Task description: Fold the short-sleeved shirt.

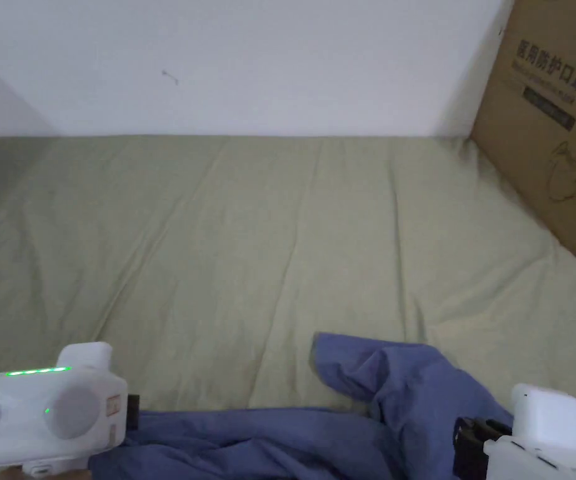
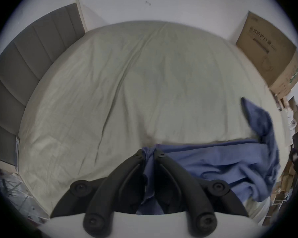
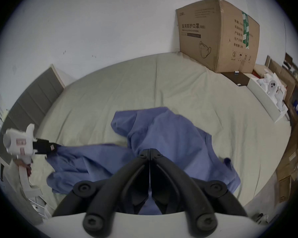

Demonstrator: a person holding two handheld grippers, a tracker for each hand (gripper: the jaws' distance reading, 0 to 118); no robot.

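The soft, crumpled blue fabric short-sleeved shirt (image 1: 343,412) lay bunched along the near edge of the bed, on the pale green bedsheet (image 1: 268,237), well short of the large brown cardboard box (image 1: 549,131) standing at the far right corner. The left hand-held gripper (image 2: 149,153) had its jaws clamped on a gathered wad of the shirt's left end. The right hand-held gripper (image 3: 150,151) had its jaws pressed together with blue cloth showing in the slit between them lower down, so it was probably nipping a thin layer of the shirt.

The cloth looked light and limp; it would likely sag, twist and fold on itself rather than hold any shape, and a thin pinch could slip out. The better holds would seem to be hems, shoulder seams or corners, with the cloth stretched taut between the two hand-held grippers.

One sleeve-like flap stuck up toward the bed's middle. The collar, the hem and which side faced up could not be made out, and the shirt's near part was cut off in the head view.
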